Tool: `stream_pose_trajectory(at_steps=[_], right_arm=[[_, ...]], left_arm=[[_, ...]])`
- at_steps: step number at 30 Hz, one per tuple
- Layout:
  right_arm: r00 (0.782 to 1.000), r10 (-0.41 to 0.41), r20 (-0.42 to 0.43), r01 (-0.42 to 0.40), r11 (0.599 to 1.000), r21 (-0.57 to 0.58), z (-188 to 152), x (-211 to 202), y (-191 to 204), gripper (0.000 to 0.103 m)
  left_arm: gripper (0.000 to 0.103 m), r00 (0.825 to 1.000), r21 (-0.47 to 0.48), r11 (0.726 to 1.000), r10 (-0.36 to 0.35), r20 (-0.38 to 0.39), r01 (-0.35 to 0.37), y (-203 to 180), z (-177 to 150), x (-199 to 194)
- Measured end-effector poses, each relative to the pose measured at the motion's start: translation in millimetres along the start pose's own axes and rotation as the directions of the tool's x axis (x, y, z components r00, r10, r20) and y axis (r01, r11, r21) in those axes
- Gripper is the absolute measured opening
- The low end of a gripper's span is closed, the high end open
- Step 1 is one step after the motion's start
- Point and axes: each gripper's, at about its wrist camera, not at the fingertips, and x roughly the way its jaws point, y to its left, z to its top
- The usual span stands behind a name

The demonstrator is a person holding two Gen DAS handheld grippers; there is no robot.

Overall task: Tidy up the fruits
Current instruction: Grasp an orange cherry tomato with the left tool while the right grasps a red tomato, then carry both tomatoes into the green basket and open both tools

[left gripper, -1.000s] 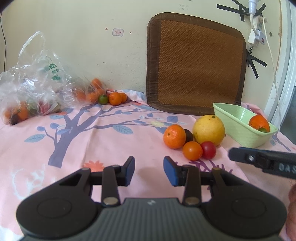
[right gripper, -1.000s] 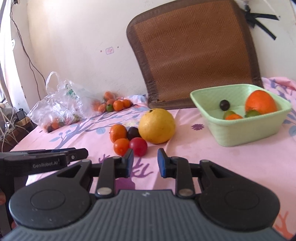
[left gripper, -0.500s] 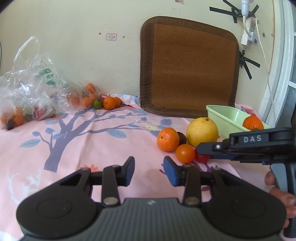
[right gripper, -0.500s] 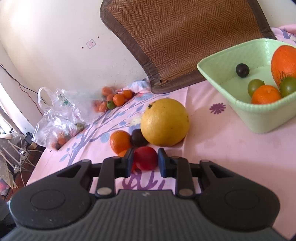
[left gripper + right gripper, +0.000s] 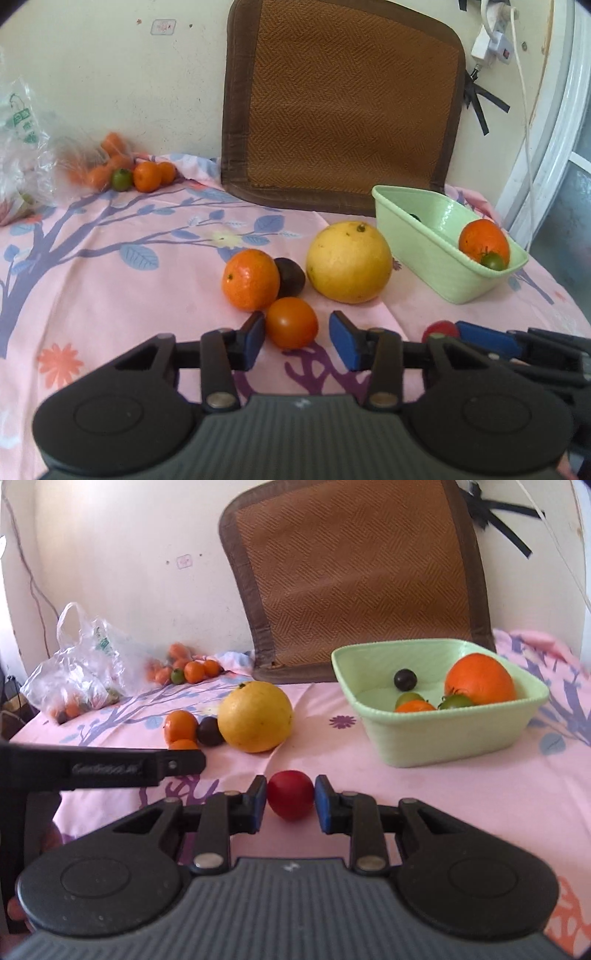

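— Where do we stand with the right gripper [image 5: 290, 799]?

— Our fingers there are pinching the red tomato [image 5: 290, 794]: a blue pad touches each side of it, and they are easing apart a little. It sits just in front of the green basin [image 5: 443, 738], low over the pink floral cloth [image 5: 424, 794] on the worktop. We cannot tell whether it touches the cloth.

— And the left gripper [image 5: 295, 332]?

— Its fingers are spread around the orange tomato [image 5: 291, 323] and closing. One pad touches the tomato; the other stands just apart from it. That tomato lies on the cloth, touching the mandarin [image 5: 250, 278] behind it.

— What else is in that cluster?

— A dark round fruit [image 5: 291, 282] between the mandarin and the big yellow citrus [image 5: 349, 262], all close together.

— And in the basin?

— A large orange [image 5: 480, 679], a small dark fruit [image 5: 405, 679], a small orange fruit and two green ones.

— Further back?

— A woven mat [image 5: 343, 107] leans on the wall. A plastic bag [image 5: 74, 679] of fruit lies at the far left, with small oranges and one green fruit just beside it.
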Motion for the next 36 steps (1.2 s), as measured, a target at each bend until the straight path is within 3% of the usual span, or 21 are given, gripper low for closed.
stream_pose_trajectory(at_steps=[1,6,11,15,18,24,36], right_arm=[[1.0,-0.003,-0.003,0.003,1.0,-0.016,0,1,1,0.033],[1.0,0.02,-0.021,-0.02,1.0,-0.02,0,4,0,0.031],[0.995,-0.001,0.096,0.002,1.0,-0.008,1,-16,-4,0.031],[0.974,-0.078,0.214,0.081,0.997,-0.008,17,-31,-20,0.031],[0.96,-0.132,0.245,0.138,0.99,-0.008,32,-28,-37,0.031],[0.959,-0.171,0.227,0.178,0.984,-0.009,34,-5,-52,0.031],[0.975,-0.13,0.179,0.134,0.991,-0.007,32,9,-57,0.033]], left_arm=[[0.031,1.0,0.005,1.0,0.007,0.002,-0.007,-1,-1,0],[0.03,1.0,0.002,1.0,0.001,0.022,-0.001,-4,-4,-7],[0.03,0.995,0.01,0.996,-0.094,0.042,0.094,-25,4,-15],[0.03,0.983,0.071,0.985,-0.165,0.083,0.159,-56,37,-13],[0.03,0.978,0.101,0.979,-0.187,0.087,0.178,-81,65,6],[0.03,0.982,0.048,0.981,-0.189,0.001,0.189,-95,82,59],[0.031,0.983,0.071,0.98,-0.185,-0.013,0.185,-107,85,85]])
